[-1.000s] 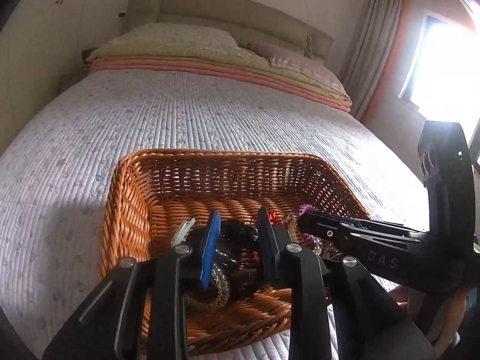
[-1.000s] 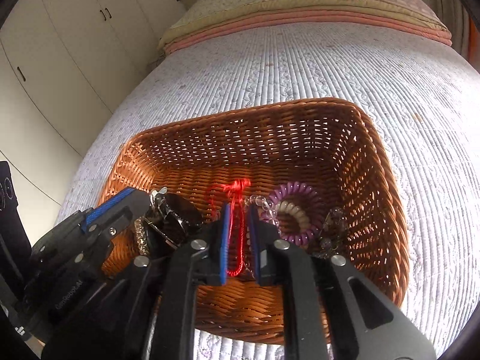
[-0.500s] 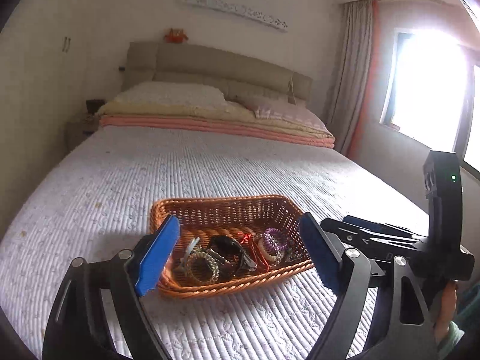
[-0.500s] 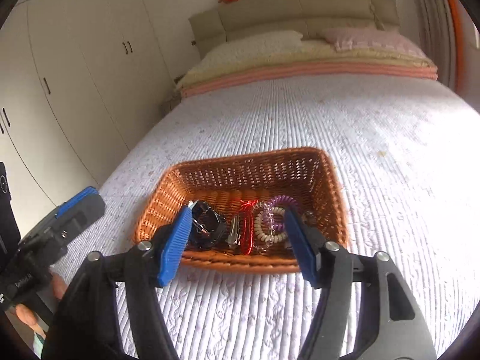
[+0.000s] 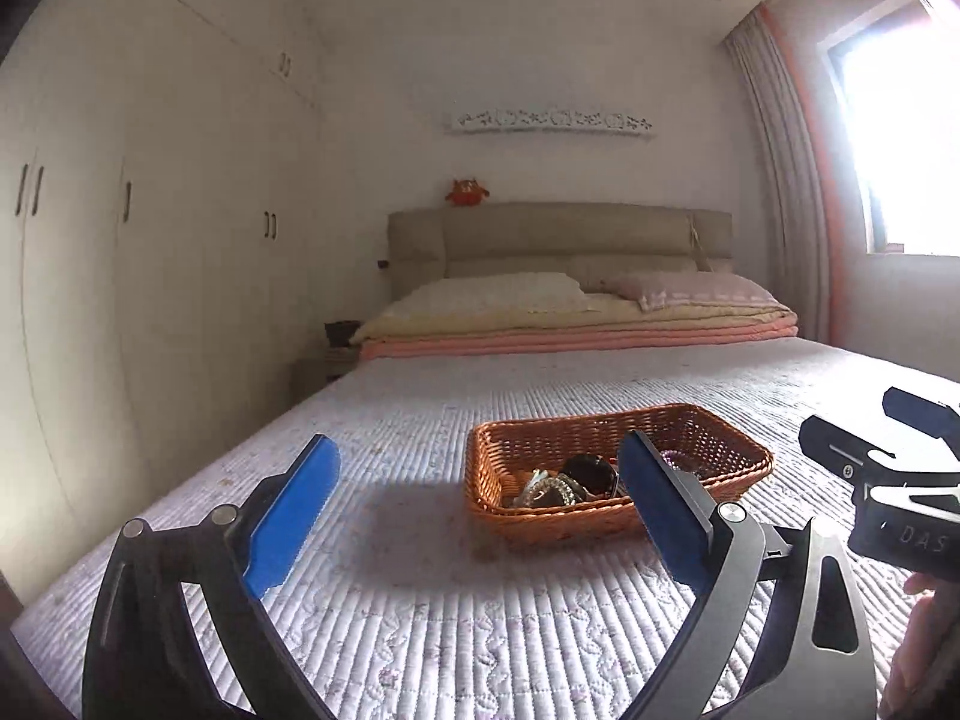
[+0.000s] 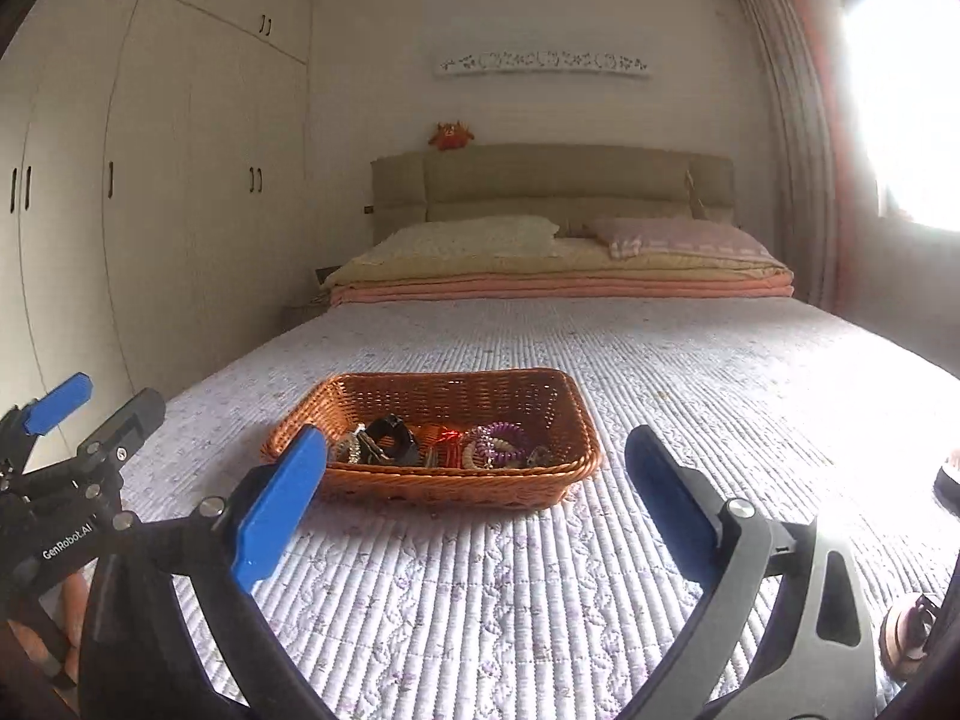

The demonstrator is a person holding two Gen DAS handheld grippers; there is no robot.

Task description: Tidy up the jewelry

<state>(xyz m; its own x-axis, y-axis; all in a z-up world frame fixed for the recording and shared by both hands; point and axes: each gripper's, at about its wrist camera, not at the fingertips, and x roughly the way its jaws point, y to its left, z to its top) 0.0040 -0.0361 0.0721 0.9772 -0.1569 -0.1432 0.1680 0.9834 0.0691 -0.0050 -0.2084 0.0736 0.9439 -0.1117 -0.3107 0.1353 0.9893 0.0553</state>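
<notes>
A brown wicker basket (image 5: 714, 420) (image 6: 456, 384) sits on the quilted bed. In it lie a black piece (image 6: 396, 441), a red cord (image 6: 447, 438), a purple coil band (image 6: 501, 441) and a beaded bracelet (image 5: 549, 489). My left gripper (image 5: 480, 510) is open and empty, held back from the basket near the foot of the bed. My right gripper (image 6: 474, 510) is open and empty, also held back from the basket. Each gripper shows at the edge of the other's view.
The bed's quilt (image 6: 690, 372) spreads around the basket. Pillows and folded blankets (image 6: 558, 264) lie at the headboard. White wardrobes (image 6: 150, 210) line the left wall. A bright window with a curtain (image 5: 792, 192) is at the right.
Both grippers have opened and pulled back from inside the basket to the foot of the bed. The jewelry stays in the basket.
</notes>
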